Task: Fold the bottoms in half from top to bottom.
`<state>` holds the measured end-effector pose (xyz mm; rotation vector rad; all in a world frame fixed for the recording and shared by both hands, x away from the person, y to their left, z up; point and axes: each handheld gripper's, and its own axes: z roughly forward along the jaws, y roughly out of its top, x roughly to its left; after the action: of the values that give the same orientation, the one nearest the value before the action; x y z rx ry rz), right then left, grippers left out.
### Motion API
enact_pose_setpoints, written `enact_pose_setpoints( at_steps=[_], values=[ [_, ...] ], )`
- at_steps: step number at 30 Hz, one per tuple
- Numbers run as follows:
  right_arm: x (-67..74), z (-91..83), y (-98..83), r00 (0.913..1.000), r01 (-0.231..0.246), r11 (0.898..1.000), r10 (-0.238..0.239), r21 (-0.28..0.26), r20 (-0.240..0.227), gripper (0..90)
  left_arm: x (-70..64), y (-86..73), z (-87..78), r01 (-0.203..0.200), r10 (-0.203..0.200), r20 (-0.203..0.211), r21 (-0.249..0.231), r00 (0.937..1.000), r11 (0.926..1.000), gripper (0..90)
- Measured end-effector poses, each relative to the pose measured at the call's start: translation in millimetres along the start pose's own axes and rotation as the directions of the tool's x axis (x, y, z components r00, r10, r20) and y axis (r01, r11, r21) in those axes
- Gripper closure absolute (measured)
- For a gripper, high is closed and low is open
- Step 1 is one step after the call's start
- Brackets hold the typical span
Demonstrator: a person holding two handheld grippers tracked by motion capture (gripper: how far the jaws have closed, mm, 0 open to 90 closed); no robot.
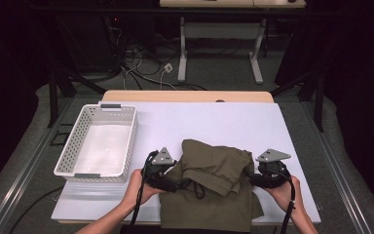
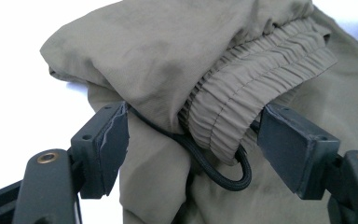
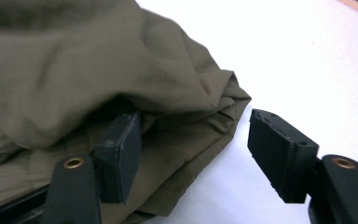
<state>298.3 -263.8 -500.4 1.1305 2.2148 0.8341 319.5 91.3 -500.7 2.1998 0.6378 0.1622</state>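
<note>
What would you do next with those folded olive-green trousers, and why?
Probably draw both grippers back a little. The left gripper and right gripper stand open, gripping nothing, beside the folded olive-green trousers. Once clear, they could regrip the bundle, perhaps for the white perforated plastic basket at the left.

Two forearms are coming in from the bottom edge of the high view, angling inward toward the lower middle of the frame. The left hand [image 1: 137, 187] is wrapping around the left gripper [image 1: 168, 181] at lower centre-left, its grey plate facing up and its cable trailing down along the wrist. The right hand [image 1: 285, 191] is holding the right gripper [image 1: 254, 176] at lower centre-right, pointing leftward toward the other. In the left gripper view, its jaws are standing wide apart, pads pressing on nothing. In the right gripper view, its jaws are likewise gaping, pads pressing on nothing.
</note>
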Motion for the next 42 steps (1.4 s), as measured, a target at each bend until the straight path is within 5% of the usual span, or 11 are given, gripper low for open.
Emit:
enact_pose_setpoints(
  at_steps=[6, 16, 19, 25, 33, 36, 42],
  values=[
    [8.3, -9.2, 7.1, 0.9991, -0.013, 0.999, 0.011, -0.052, -0.041, 32.4, 1.6, 4.2, -2.0, -0.017, 0.017, -0.010, -0.007, 0.9998, 0.9998, 19.9],
    [19.9, -15.0, 17.5, 0.9972, -0.016, 0.995, 0.008, -0.096, -0.074, 28.3, 29.3, 17.1, 21.4, 0.050, -0.050, -0.090, -0.003, 0.9947, 0.9987, 21.4],
    [24.1, -4.0, 16.3, 0.9941, -0.031, 0.997, 0.024, -0.071, -0.106, 28.5, 35.2, 16.9, 33.9, 0.073, -0.071, -0.091, 0.016, 0.9933, 0.9972, 23.5],
    [22.5, 26.4, 5.3, 0.9950, -0.034, 0.999, 0.037, 0.034, -0.092, 28.3, 34.5, 12.9, 49.7, 0.077, -0.072, -0.075, 0.055, 0.9946, 0.9956, 32.5],
    [13.4, 37.1, -3.3, 0.9906, -0.099, 0.989, 0.108, 0.108, -0.083, 26.9, 31.4, 7.7, 61.1, 0.050, -0.048, -0.035, 0.060, 0.9982, 0.9969, 52.6],
    [10.7, 42.4, -4.5, 0.9874, -0.110, 0.987, 0.122, 0.118, -0.101, 31.9, 30.7, 6.9, 66.0, 0.036, -0.035, -0.019, 0.062, 0.9992, 0.9974, 61.0],
    [13.3, 51.5, -2.9, 0.9846, -0.098, 0.988, 0.114, 0.120, -0.133, 56.0, 32.2, 7.3, 74.7, 0.029, -0.029, 0.002, 0.078, 0.9996, 0.9965, 76.3]
  ],
)
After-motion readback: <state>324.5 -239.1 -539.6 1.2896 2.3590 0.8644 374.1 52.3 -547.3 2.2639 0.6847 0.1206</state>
